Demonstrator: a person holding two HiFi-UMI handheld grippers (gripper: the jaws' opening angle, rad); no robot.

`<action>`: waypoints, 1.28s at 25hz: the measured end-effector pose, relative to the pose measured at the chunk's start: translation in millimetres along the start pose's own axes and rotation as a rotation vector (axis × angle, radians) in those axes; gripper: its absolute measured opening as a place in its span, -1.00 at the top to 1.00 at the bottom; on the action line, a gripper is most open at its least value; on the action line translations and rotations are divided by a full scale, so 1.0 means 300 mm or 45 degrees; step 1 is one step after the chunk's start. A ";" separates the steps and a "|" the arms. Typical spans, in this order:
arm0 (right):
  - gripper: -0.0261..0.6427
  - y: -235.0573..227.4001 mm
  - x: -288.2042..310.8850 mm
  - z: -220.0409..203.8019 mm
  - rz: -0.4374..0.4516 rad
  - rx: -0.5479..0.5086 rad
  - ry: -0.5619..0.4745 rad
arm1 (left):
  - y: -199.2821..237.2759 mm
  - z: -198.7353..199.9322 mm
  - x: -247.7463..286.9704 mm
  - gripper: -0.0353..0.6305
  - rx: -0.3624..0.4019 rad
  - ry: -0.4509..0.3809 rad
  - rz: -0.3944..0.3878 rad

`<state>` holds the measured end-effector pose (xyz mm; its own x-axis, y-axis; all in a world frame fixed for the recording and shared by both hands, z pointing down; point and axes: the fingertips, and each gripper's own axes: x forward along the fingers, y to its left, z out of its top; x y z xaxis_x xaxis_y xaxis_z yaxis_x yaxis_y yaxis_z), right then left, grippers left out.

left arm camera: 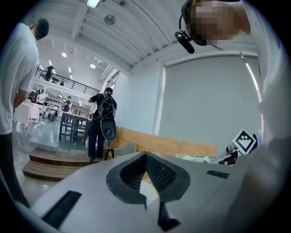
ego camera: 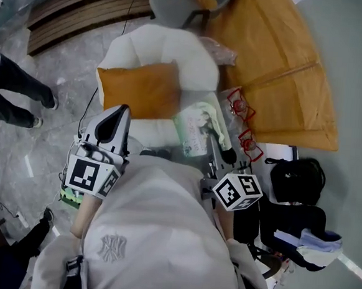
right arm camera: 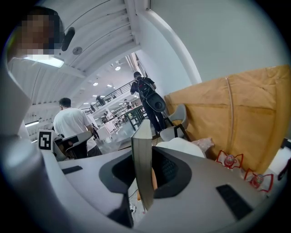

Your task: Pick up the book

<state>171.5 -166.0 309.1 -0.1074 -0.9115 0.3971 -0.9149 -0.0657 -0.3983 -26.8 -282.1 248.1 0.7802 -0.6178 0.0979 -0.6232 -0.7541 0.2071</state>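
Now right gripper (right arm camera: 146, 159) tilted down, clamped on book (right arm camera: 142, 136); left gripper (left arm camera: 146, 157) level, jaws together.

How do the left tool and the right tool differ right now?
The left tool is empty; the right tool grips the book. The left tool's jaws meet at the tips; the right tool's are kept apart by the book. Both are grey with black pads.
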 end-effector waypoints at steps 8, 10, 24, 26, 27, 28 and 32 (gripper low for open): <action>0.68 0.024 -0.002 -0.043 -0.017 0.028 0.044 | 0.083 -0.021 -0.083 0.87 -0.011 0.039 0.075; 0.68 0.028 0.001 -0.041 -0.013 0.029 0.047 | 0.102 -0.012 -0.091 0.87 -0.011 0.035 0.096; 0.69 0.049 -0.012 -0.045 -0.001 0.075 0.042 | 0.111 -0.011 -0.133 0.87 -0.014 0.048 0.109; 0.69 0.049 -0.013 -0.045 -0.010 0.073 0.045 | 0.115 -0.011 -0.141 0.87 -0.017 0.046 0.114; 0.69 0.049 -0.013 -0.044 -0.010 0.074 0.043 | 0.116 -0.011 -0.144 0.87 -0.018 0.046 0.116; 0.69 0.051 -0.014 -0.042 -0.008 0.074 0.040 | 0.118 -0.010 -0.148 0.87 -0.017 0.045 0.118; 0.69 0.053 -0.015 -0.039 -0.006 0.079 0.031 | 0.122 -0.012 -0.158 0.87 -0.016 0.045 0.124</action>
<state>152.8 -158.4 310.6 -0.1134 -0.9010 0.4188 -0.8895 -0.0958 -0.4468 -86.2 -279.6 254.6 0.7175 -0.6798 0.1523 -0.6957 -0.6878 0.2073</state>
